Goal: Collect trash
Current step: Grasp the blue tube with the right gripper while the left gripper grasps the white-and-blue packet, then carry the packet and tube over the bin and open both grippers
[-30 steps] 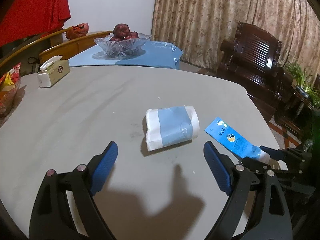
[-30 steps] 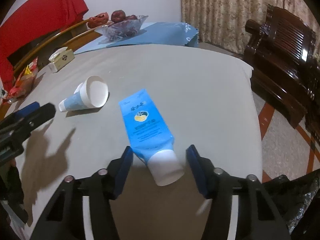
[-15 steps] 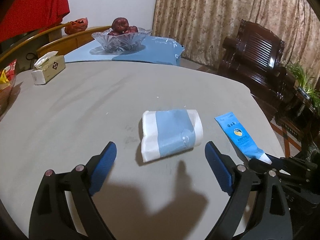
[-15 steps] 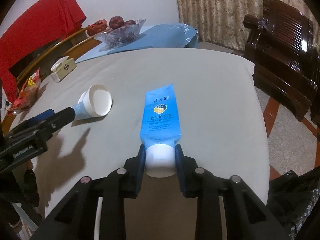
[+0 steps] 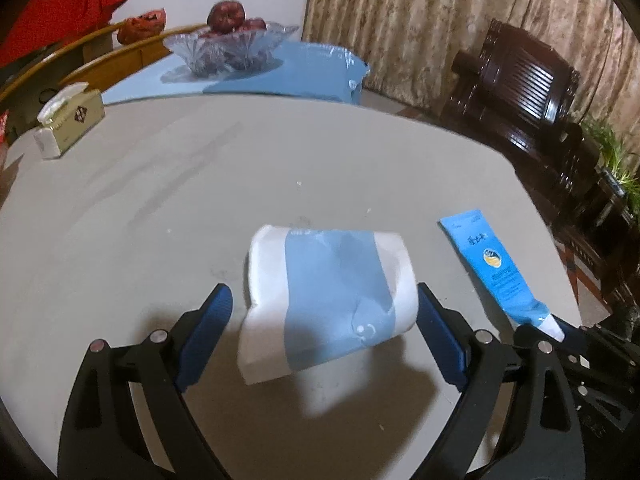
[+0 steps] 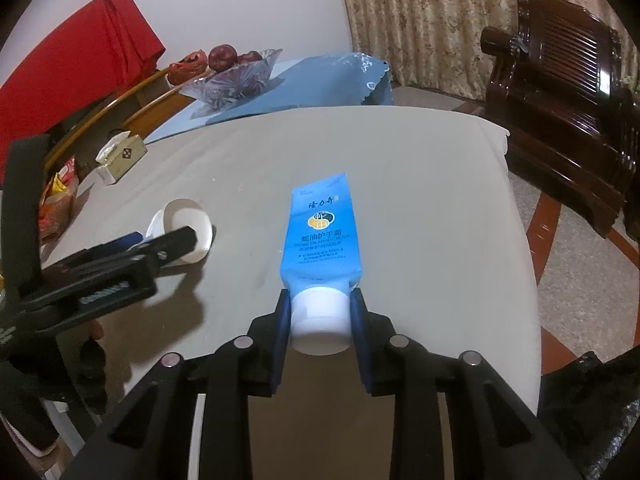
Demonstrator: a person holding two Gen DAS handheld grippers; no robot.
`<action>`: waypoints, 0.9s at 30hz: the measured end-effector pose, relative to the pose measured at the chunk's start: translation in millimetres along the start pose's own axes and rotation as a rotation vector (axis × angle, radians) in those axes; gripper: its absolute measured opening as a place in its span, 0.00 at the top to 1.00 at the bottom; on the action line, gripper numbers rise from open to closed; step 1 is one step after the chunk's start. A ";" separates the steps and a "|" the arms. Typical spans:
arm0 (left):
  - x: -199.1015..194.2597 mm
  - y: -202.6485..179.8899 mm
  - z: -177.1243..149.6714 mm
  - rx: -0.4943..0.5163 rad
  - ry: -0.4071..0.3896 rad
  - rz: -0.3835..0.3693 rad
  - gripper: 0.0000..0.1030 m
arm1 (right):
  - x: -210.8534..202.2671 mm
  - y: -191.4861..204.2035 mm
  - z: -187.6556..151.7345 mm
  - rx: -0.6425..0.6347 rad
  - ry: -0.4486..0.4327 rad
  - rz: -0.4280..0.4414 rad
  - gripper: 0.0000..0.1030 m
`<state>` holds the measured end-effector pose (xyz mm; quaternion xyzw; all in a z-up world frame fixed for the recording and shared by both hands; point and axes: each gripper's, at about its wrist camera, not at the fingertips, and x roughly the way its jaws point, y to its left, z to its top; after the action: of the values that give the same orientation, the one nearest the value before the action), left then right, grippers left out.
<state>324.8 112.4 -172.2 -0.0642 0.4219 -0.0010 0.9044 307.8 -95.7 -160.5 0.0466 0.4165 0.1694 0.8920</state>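
two grippers work over one grey table point(image 5: 160, 208), which holds a glass fruit bowl point(image 5: 228, 50) and a tissue box point(image 5: 68, 120) at its far side. nearer, a blue and white paper cup point(image 5: 328, 300) lies on its side between the spread, unclenched jaws of the left gripper point(image 5: 324, 336); contact is unclear. smallest, a blue tube point(image 6: 320, 236) lies flat, its white cap point(image 6: 320, 316) clamped by the right gripper point(image 6: 320, 312).
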 end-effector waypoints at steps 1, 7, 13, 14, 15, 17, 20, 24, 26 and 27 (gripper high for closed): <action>1.6 -0.8 -0.2 0.000 0.009 0.000 0.16 | -0.3 -0.4 -0.1 0.003 -0.001 0.001 0.72; -1.5 0.1 -0.5 0.001 0.004 -0.016 0.29 | -6.9 -1.1 0.1 0.016 -0.019 0.007 0.72; -24.4 -9.1 -10.0 0.021 -0.044 -0.012 0.30 | -22.0 -0.9 -2.5 0.025 -0.046 0.010 0.72; -28.2 -10.8 -11.5 0.026 -0.051 -0.010 0.30 | -24.8 -1.5 -3.3 0.027 -0.049 0.010 0.72; -33.4 -12.5 -13.4 0.034 -0.061 -0.007 0.30 | -29.1 -2.0 -4.3 0.029 -0.055 0.011 0.72; -44.9 -17.2 -17.3 0.047 -0.076 -0.009 0.30 | -35.9 -1.9 -5.2 0.032 -0.065 0.012 0.72; -57.3 -22.2 -21.5 0.059 -0.089 -0.013 0.30 | -49.7 -1.9 -6.4 0.031 -0.083 0.012 0.72; -73.7 -29.1 -26.0 0.065 -0.106 -0.022 0.30 | -66.2 -3.0 -7.0 0.029 -0.107 0.011 0.72; -82.4 -32.9 -28.0 0.064 -0.115 -0.025 0.30 | -76.3 -3.0 -8.4 0.027 -0.119 0.011 0.72; -86.4 -34.5 -28.8 0.063 -0.120 -0.028 0.30 | -80.7 -2.8 -8.7 0.025 -0.125 0.011 0.72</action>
<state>249.0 79.7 -120.5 -0.0413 0.3656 -0.0231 0.9296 253.9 -126.4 -108.1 0.0703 0.3619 0.1656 0.9147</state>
